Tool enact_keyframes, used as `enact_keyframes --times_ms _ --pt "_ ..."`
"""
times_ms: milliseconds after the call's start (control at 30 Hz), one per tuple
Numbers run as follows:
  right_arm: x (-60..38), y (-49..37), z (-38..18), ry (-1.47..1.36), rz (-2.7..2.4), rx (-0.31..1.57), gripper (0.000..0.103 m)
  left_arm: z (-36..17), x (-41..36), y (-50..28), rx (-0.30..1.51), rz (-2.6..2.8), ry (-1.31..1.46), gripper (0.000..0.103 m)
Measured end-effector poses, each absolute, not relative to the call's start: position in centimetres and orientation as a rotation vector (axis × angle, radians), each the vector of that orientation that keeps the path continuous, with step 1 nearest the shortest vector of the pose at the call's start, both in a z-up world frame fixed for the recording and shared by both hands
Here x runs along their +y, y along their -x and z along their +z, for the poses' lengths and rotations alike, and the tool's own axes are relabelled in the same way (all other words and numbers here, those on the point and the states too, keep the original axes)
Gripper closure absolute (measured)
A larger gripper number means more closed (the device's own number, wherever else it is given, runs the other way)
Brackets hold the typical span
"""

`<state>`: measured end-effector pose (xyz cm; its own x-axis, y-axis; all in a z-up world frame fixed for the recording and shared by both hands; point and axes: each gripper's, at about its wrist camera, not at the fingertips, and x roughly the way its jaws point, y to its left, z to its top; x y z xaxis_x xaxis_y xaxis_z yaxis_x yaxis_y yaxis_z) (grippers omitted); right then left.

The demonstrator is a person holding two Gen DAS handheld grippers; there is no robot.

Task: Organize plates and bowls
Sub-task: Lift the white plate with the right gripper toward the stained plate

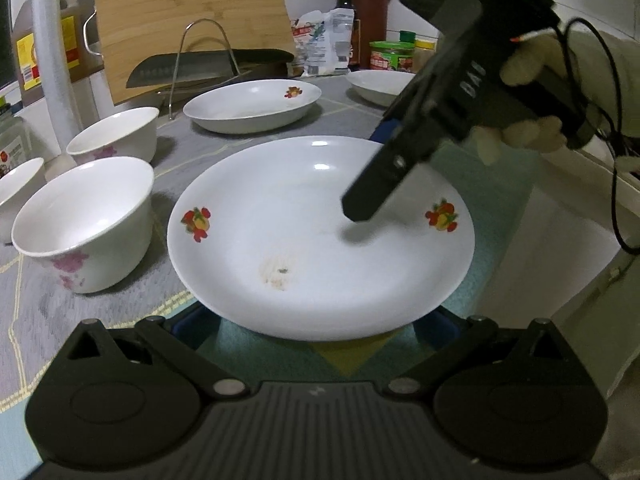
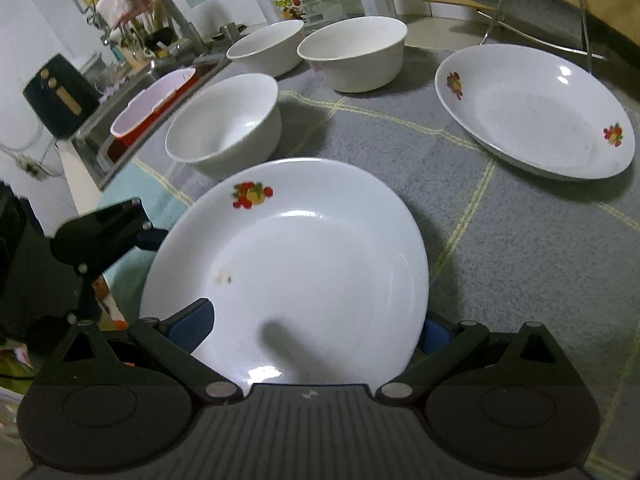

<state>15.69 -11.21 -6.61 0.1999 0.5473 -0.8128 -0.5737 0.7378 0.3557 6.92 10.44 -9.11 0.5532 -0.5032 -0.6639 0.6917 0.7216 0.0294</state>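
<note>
The right gripper (image 2: pixel 316 330) has its fingers spread wide around the near rim of the plate (image 2: pixel 304 256), one blue pad (image 2: pixel 192 322) over its edge. The left gripper (image 1: pixel 320 320) is likewise spread at the opposite rim. Bowls (image 2: pixel 224 124) stand just beyond on the grey mat (image 2: pixel 520 248).

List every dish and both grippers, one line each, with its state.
Near plate: upright, small brown stain, both grippers at it.
Far plate: upright on the cloth, empty.
Three bowls: upright, empty, unstacked.
Left gripper: open, fingers straddling the near plate's rim.
Right gripper: open, around the plate's opposite rim.
Cleaver: lying in the wire rack.
</note>
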Motion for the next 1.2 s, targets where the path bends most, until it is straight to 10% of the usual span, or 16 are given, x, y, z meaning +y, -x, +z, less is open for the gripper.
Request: enact_keyframes --times_ms 1200 --pt "-11.9 -18.5 -6.2 -0.086 0.770 1.237 0.011 -8.5 10.5 -7.7 0.706 -0.762 -0.336 0.000"
